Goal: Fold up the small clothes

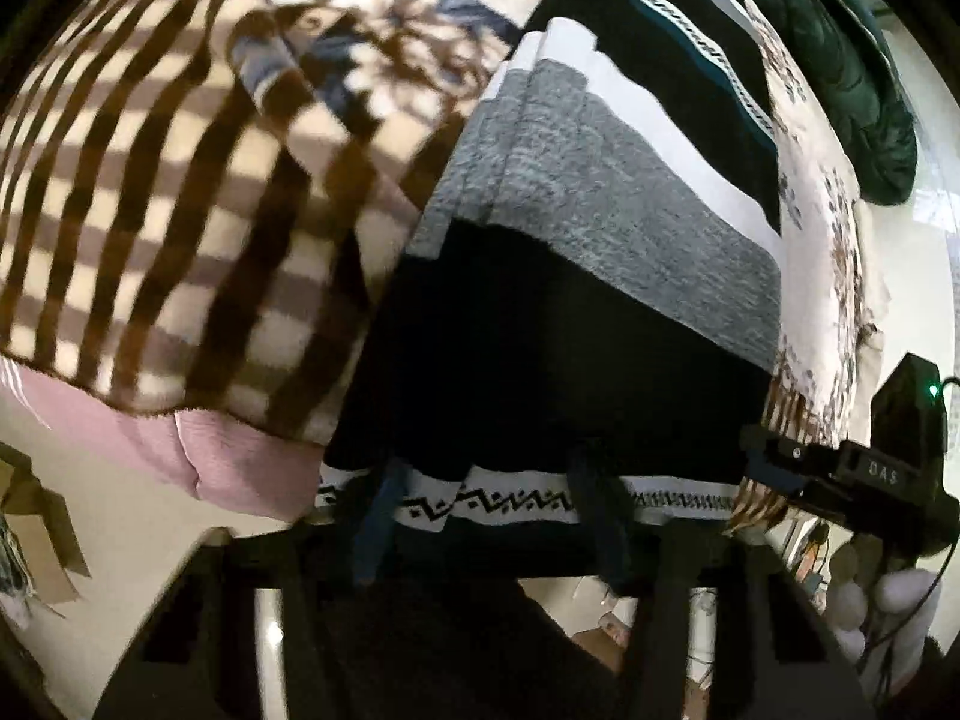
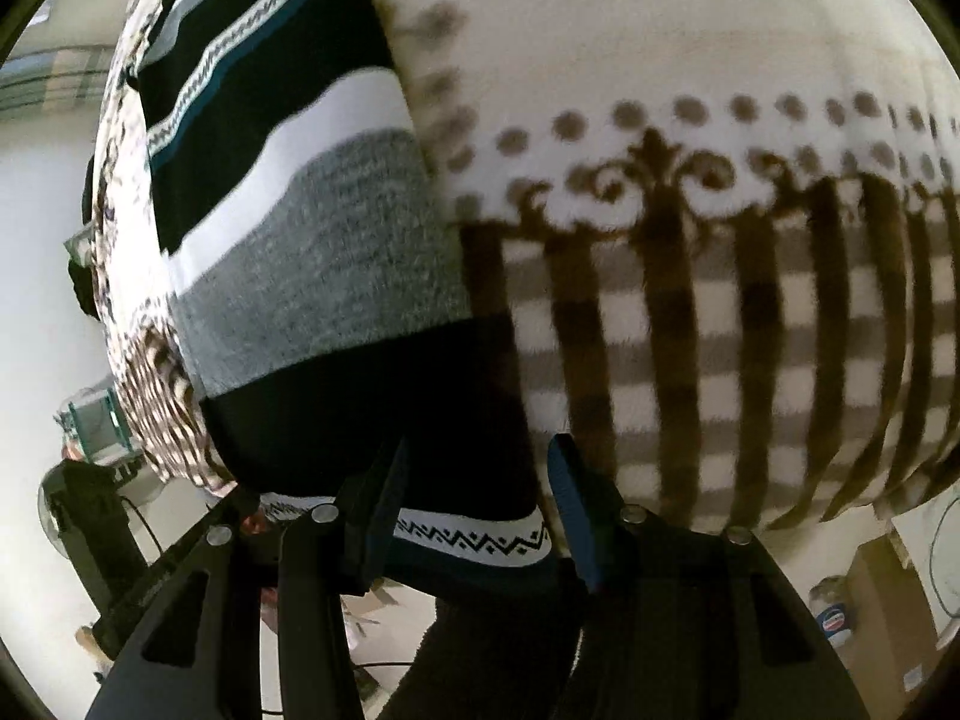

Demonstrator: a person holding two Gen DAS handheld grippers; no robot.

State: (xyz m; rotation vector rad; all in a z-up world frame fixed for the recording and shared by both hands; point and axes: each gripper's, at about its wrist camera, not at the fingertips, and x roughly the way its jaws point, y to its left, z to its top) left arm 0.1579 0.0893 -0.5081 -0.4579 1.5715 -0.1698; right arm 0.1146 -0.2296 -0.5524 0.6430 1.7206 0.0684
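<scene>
A striped knit garment [image 1: 570,276] in black, grey, white and teal lies on a checked blanket, its zigzag-patterned hem [image 1: 480,501] at the near edge. It also shows in the right wrist view [image 2: 312,252]. My left gripper [image 1: 486,504] is open, its fingers [image 1: 378,516] straddling the hem. My right gripper [image 2: 474,498] is open too, its fingers [image 2: 576,510] on either side of the hem's corner [image 2: 474,534]. The right gripper body [image 1: 840,468] shows at the right of the left wrist view.
A brown-and-cream checked blanket [image 2: 690,330] covers the surface, over a pink sheet [image 1: 228,456]. A dark green quilted item [image 1: 840,60] lies at the far right. Cardboard boxes [image 2: 888,600] and clutter stand on the floor below.
</scene>
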